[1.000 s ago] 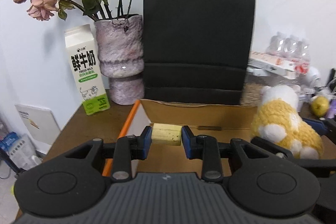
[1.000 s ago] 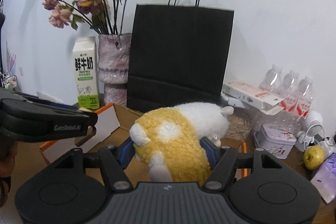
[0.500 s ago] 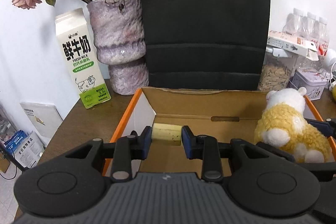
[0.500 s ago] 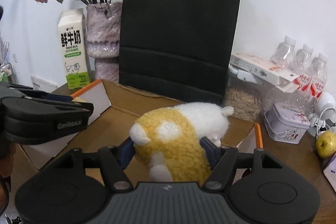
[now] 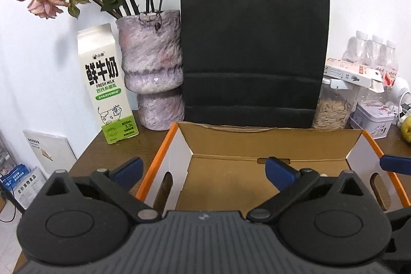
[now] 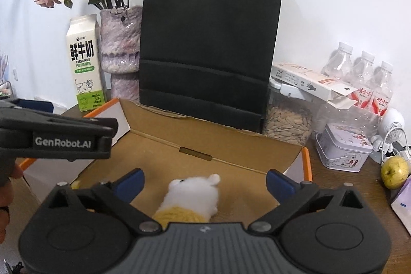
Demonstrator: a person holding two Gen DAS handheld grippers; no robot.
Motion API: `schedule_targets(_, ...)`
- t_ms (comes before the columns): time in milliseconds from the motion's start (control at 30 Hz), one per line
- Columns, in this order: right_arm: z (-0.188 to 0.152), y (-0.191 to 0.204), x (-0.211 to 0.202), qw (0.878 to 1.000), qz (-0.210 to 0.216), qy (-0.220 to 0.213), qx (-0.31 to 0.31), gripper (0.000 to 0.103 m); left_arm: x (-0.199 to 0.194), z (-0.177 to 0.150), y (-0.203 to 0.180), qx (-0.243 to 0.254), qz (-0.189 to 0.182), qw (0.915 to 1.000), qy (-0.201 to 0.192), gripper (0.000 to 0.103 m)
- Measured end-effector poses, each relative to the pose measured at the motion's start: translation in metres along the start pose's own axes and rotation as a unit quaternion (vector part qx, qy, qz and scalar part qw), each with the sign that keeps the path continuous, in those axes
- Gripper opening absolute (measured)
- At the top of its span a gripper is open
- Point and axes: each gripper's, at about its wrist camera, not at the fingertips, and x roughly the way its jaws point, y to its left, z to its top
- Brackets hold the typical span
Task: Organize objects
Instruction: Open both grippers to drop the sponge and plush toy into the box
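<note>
- Right wrist view: the right gripper (image 6: 204,182) has its blue-padded jaws spreading wide, and the fluffy white-and-yellow plush toy (image 6: 191,199) lies between them on the floor of the open orange-edged cardboard box (image 6: 231,153), touched by neither pad
- The toy sits nearer the left jaw than the right, white head pointing away from the jaws toward the far wall of the box, yellow woolly body partly hidden under the gripper's housing
- It looks light, soft and squashy; pads would likely sink into the pile, so any further hold is best taken across the thick yellow middle, not the small ears or head, which would slip out
- No breakage risk that I can judge; it should tolerate being dropped or nudged
- Left wrist view: the left gripper (image 5: 203,168) also has its jaws opening, far apart, with nothing between them but the bare brown floor of the box
- A small yellowish bit shows just left of the right gripper's left jaw in the right wrist view; too hidden to name
- Beyond both jaws, behind the box on the brown wooden desk (image 5: 97,153), stand a tall black paper bag (image 5: 253,48), a mottled purple ceramic vase (image 5: 151,68) and a white-and-green milk carton (image 5: 106,84)
</note>
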Motion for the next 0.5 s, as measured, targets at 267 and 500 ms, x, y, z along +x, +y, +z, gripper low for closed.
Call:
schedule_targets(267, -0.002, 0.004, -0.028, 1.000, -0.002, -0.012, -0.006, 0.103, -0.030, 0.000, 0.001, 0.003, -0.006, 0.9998, -0.018, 0.103)
schedule_targets(500, -0.004, 0.006, -0.065, 1.000, -0.008, -0.030, -0.004, 0.103, -0.066, -0.003, 0.003, 0.001, -0.008, 0.9994, -0.033, 0.103)
